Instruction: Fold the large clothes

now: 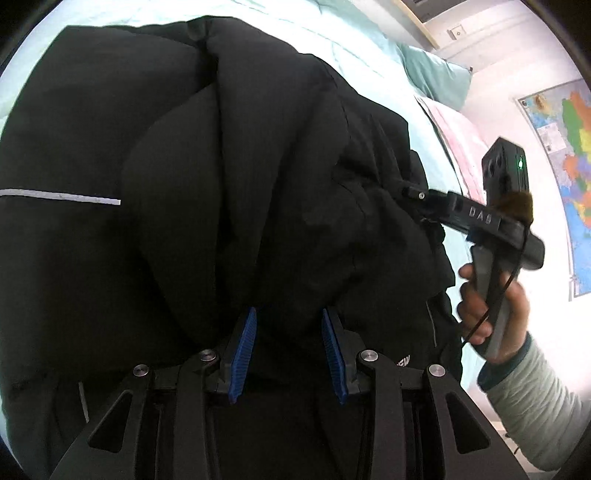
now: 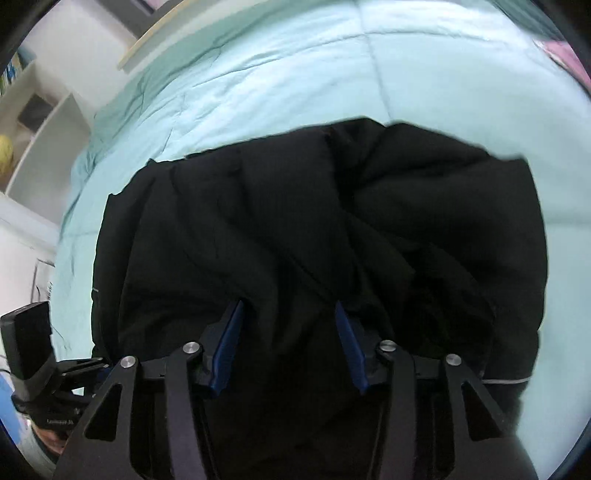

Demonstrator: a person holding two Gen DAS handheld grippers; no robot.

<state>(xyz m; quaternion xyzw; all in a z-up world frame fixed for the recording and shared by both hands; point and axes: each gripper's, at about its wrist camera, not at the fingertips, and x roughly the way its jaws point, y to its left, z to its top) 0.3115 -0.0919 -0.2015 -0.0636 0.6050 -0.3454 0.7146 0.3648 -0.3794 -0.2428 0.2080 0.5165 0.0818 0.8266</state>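
Observation:
A large black padded jacket (image 1: 207,155) lies bunched on a pale mint bed cover (image 1: 332,33); it has a thin grey reflective stripe (image 1: 59,195). My left gripper (image 1: 290,314) has its blue pads apart with black fabric between and over them. My right gripper shows in the left wrist view (image 1: 410,190), its tips buried in the jacket's right edge. In the right wrist view the jacket (image 2: 332,221) fills the middle, and my right gripper (image 2: 290,306) holds its blue pads apart with a fold of fabric between them.
A teal pillow (image 1: 436,70) and a pink cloth (image 1: 454,125) lie at the bed's far right. A wall map (image 1: 569,147) hangs beyond. White shelves (image 2: 40,122) stand left of the bed (image 2: 295,74). The left gripper's body (image 2: 33,343) shows at lower left.

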